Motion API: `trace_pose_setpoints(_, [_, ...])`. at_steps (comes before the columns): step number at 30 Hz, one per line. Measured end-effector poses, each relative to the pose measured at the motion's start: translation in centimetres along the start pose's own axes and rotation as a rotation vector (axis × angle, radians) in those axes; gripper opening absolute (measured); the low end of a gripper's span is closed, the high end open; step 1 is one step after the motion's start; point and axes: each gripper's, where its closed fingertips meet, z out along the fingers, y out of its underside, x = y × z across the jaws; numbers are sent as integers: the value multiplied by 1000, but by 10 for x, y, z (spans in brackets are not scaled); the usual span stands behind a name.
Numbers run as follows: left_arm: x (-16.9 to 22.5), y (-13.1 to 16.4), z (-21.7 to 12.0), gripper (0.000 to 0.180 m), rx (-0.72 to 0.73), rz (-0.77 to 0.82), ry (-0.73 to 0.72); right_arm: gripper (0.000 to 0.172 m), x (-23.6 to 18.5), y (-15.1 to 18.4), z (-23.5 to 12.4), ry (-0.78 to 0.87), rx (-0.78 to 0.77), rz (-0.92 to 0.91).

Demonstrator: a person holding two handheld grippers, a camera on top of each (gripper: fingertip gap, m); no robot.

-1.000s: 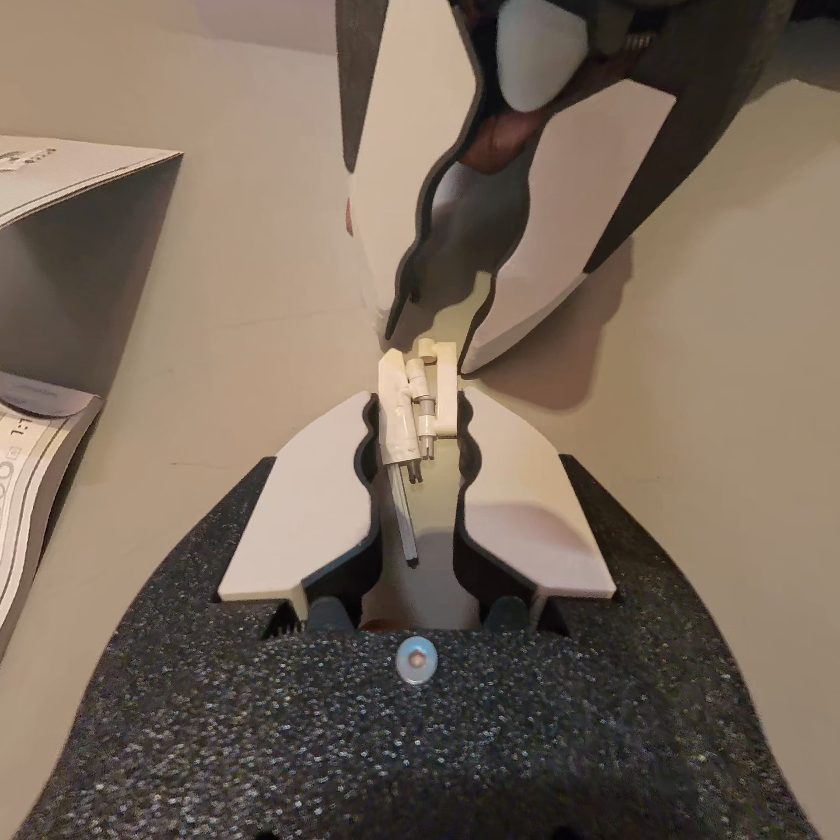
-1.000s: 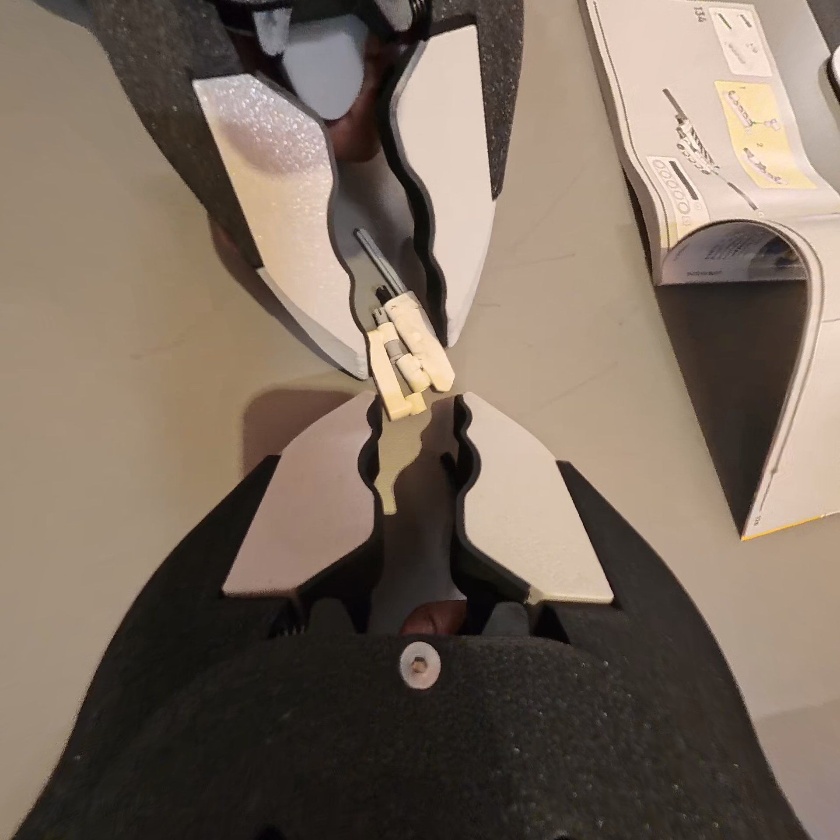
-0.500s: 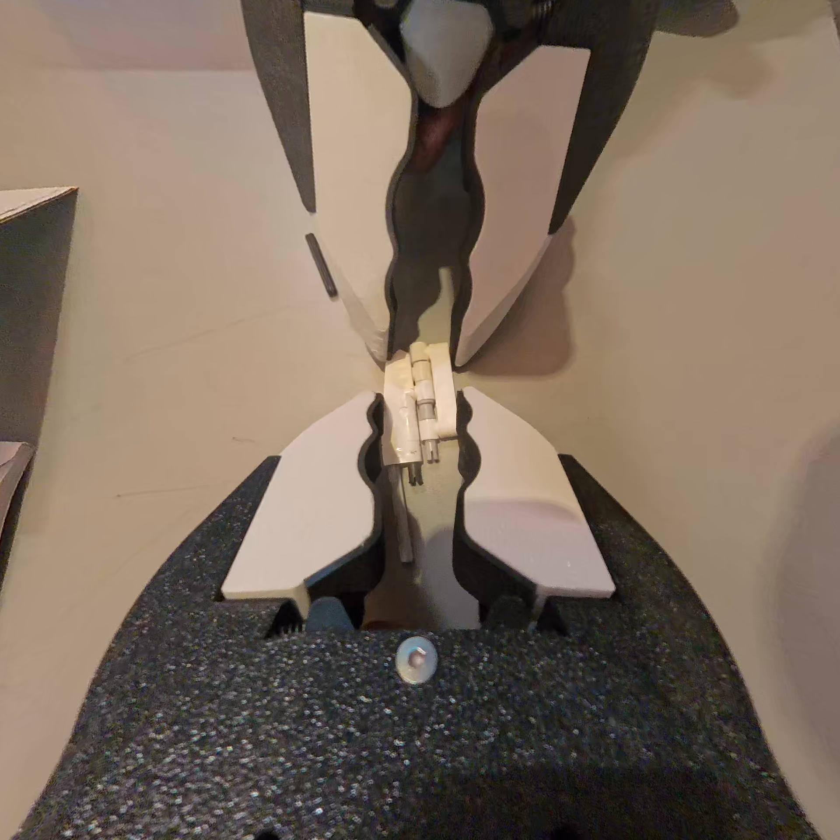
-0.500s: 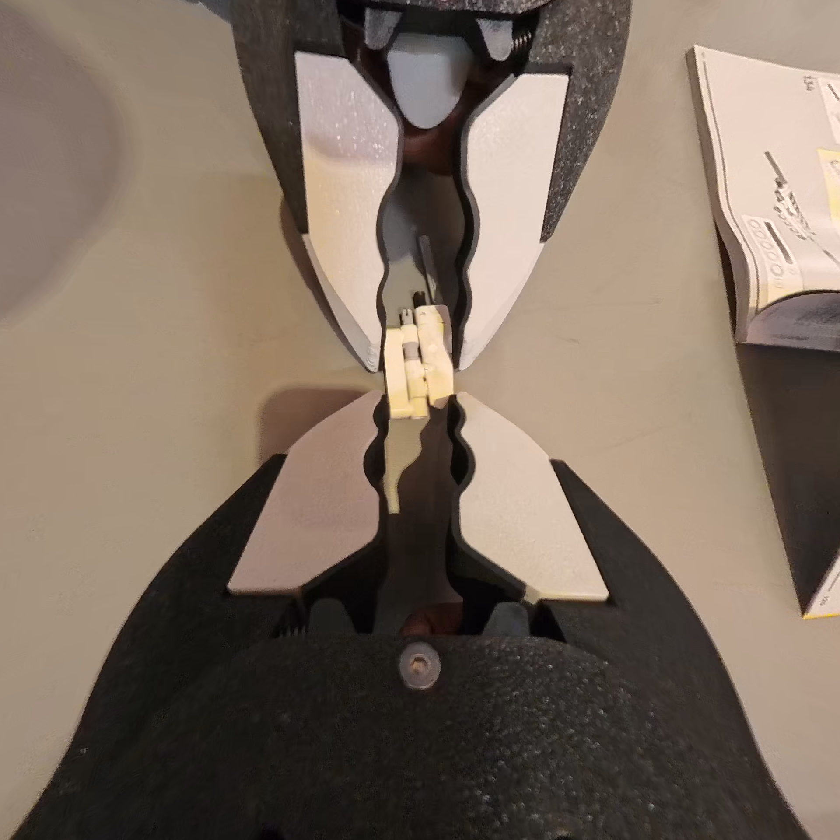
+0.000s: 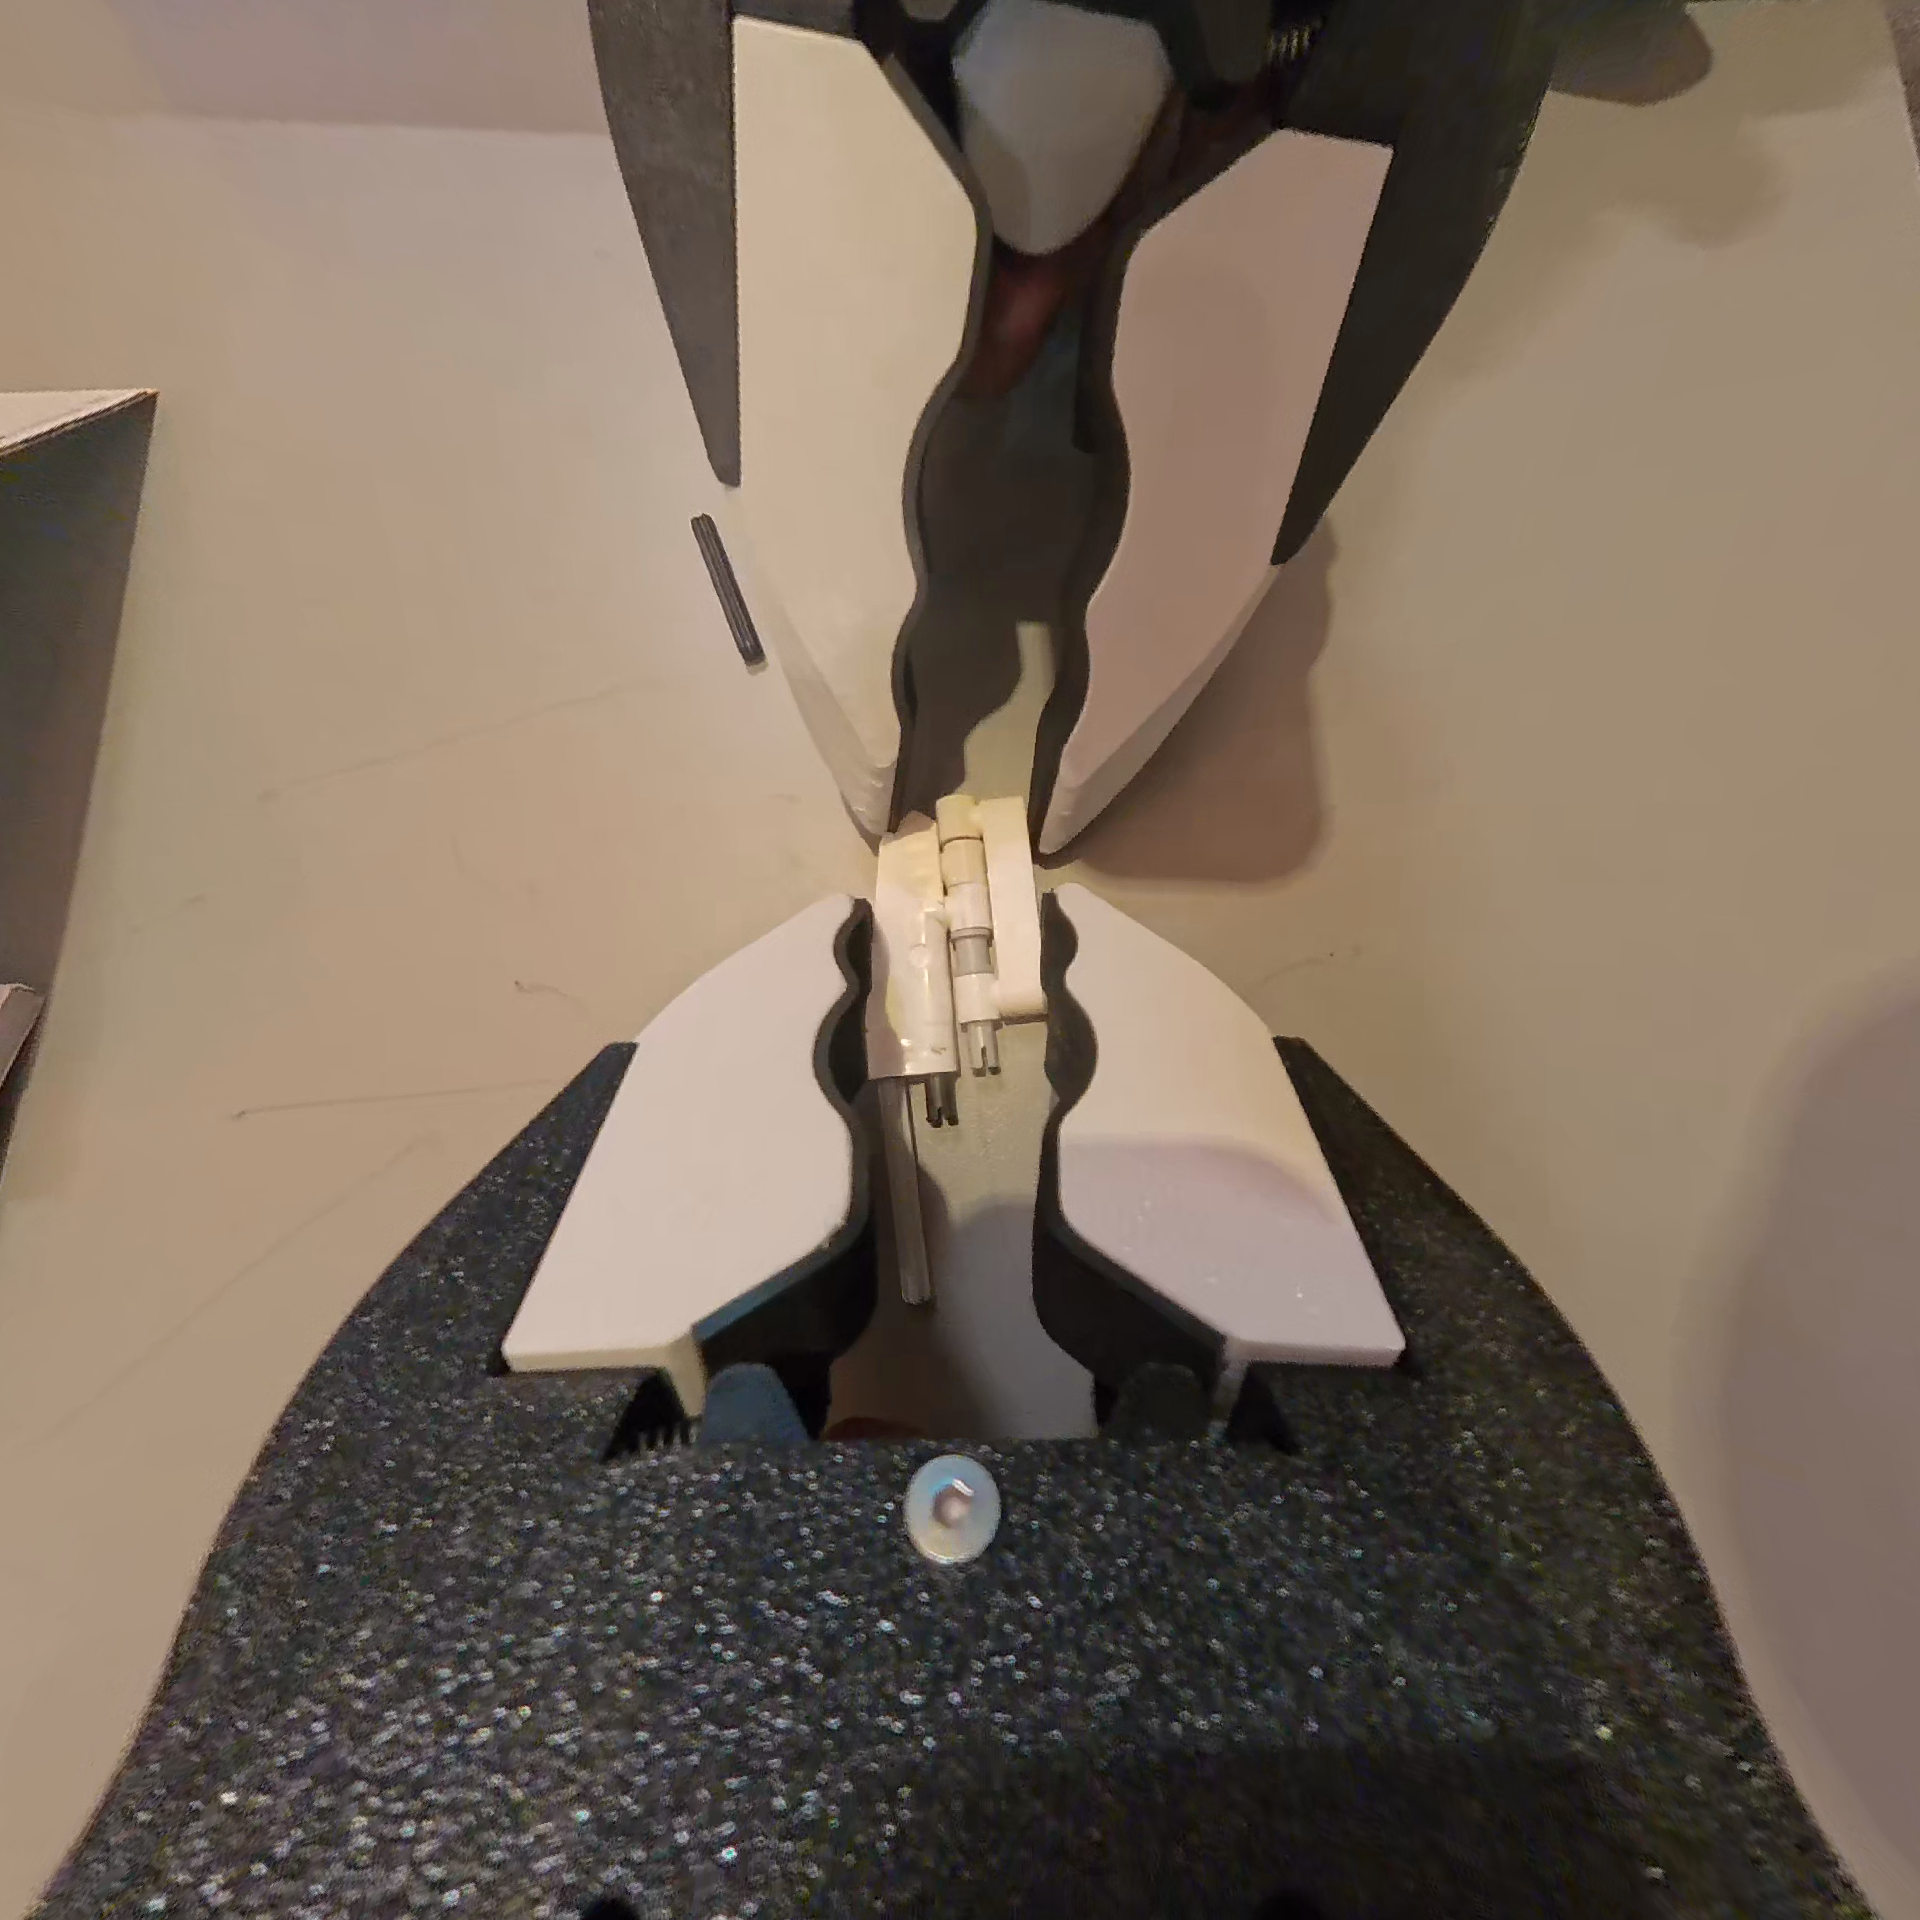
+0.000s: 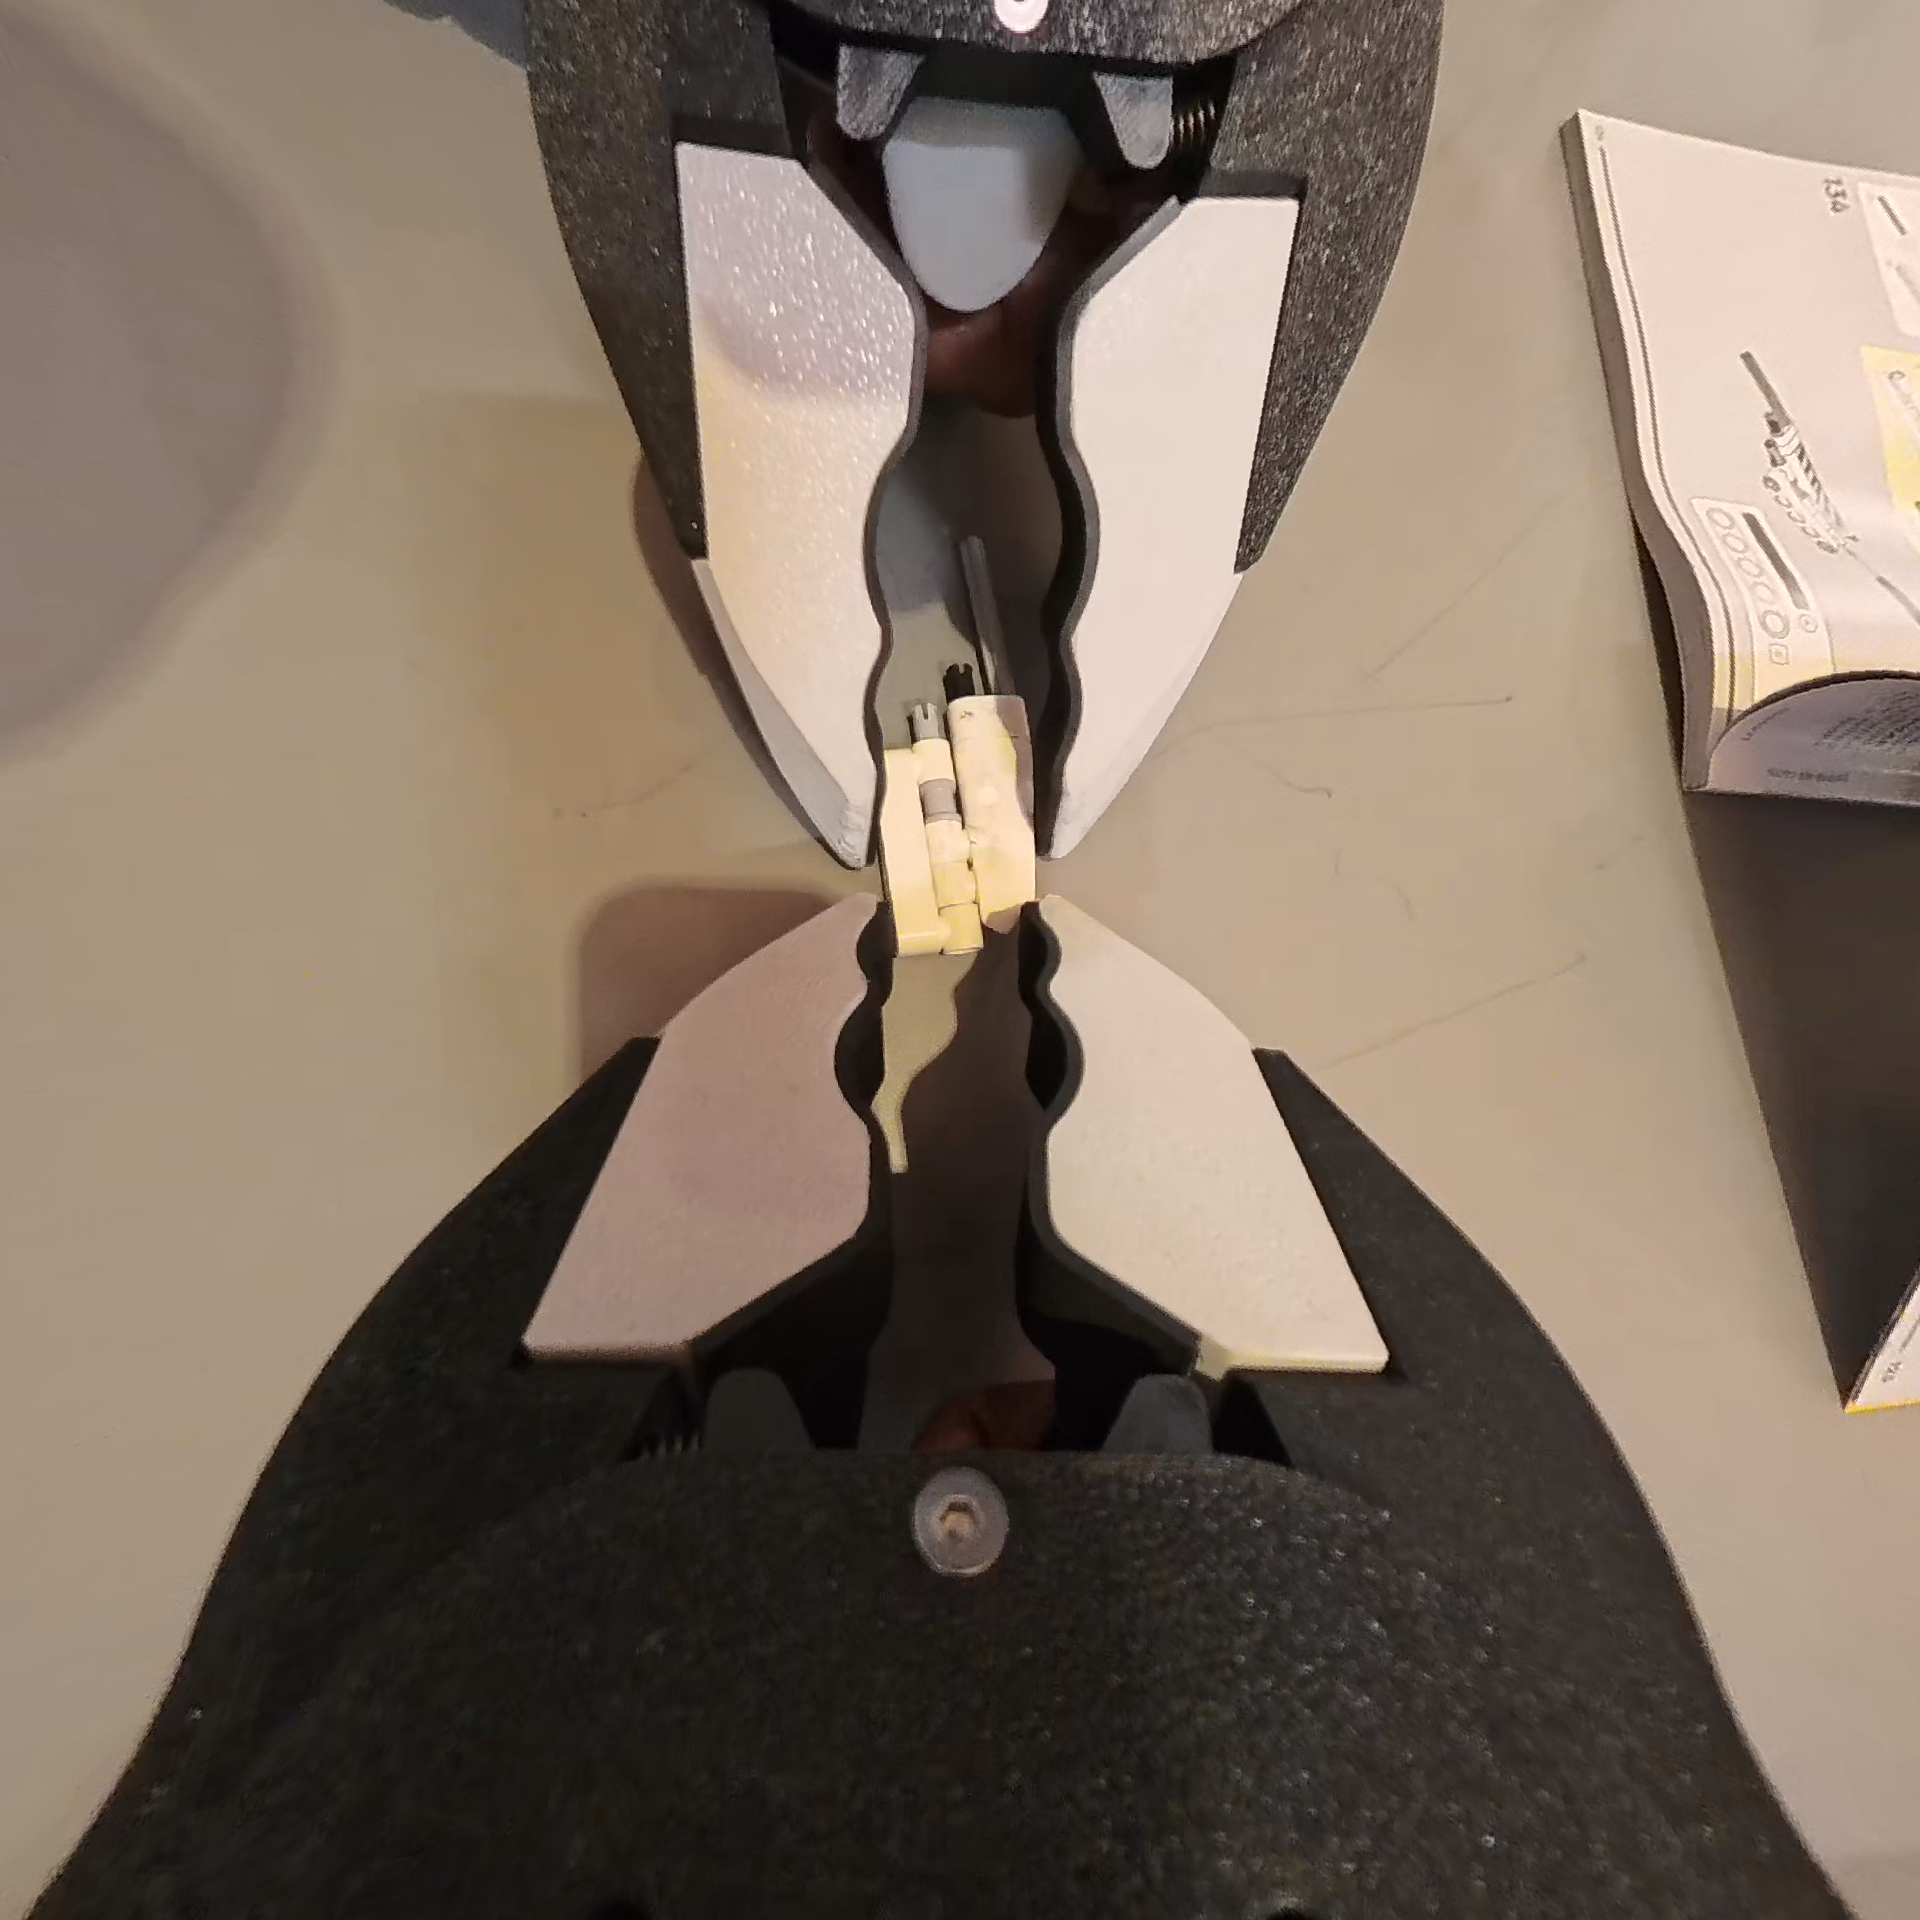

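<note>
Open booklet (image 5: 62,665) at far left on counter (image 5: 416,935), small dark pin (image 5: 727,587) beside, left hand-held gripper (image 5: 956,920) clenched on cream brick assembly (image 5: 956,935) mid-frame, right hand-held gripper (image 6: 951,925) opposite, tips at its far end, contact unclear.

Each wrist camera looks steeply down along its own fingers, close above the beige tabletop (image 5: 416,727). They face each other. Both share the small white plastic brick assembly (image 5: 956,935) (image 6: 956,842).

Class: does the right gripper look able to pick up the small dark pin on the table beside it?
Probably not now: the pin lies free, but the right gripper's tips flank the cream assembly held in the left gripper.
</note>
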Motion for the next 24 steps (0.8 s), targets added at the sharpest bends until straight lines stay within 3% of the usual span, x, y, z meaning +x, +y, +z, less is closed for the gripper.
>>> trace_pose_setpoints(8, [-7, -2, -5, 28, 42, -23, -37, 26, 9, 2, -8, 43, -6, 25])
trace_pose_setpoints(9, [-7, -6, -8, 22, 75, -35, -31, 27, 12, 1, -12, 58, 2, 42])
trace_pose_setpoints(10, [-8, -12, -14, 1, 120, -52, -33, 29, 17, 1, -16, 76, 7, 67])
trace_pose_setpoints(14, [-9, -7, -16, 2, 97, -41, -50, 32, 34, 6, -31, 139, -6, 157])
trace_pose_setpoints(17, [-10, 2, -11, 12, 43, -42, -78, 33, 37, 7, -37, 147, 7, 204])
trace_pose_setpoints(24, [-14, 3, -16, 25, 57, -115, -111, 33, 4, -1, -28, 61, 48, 120])
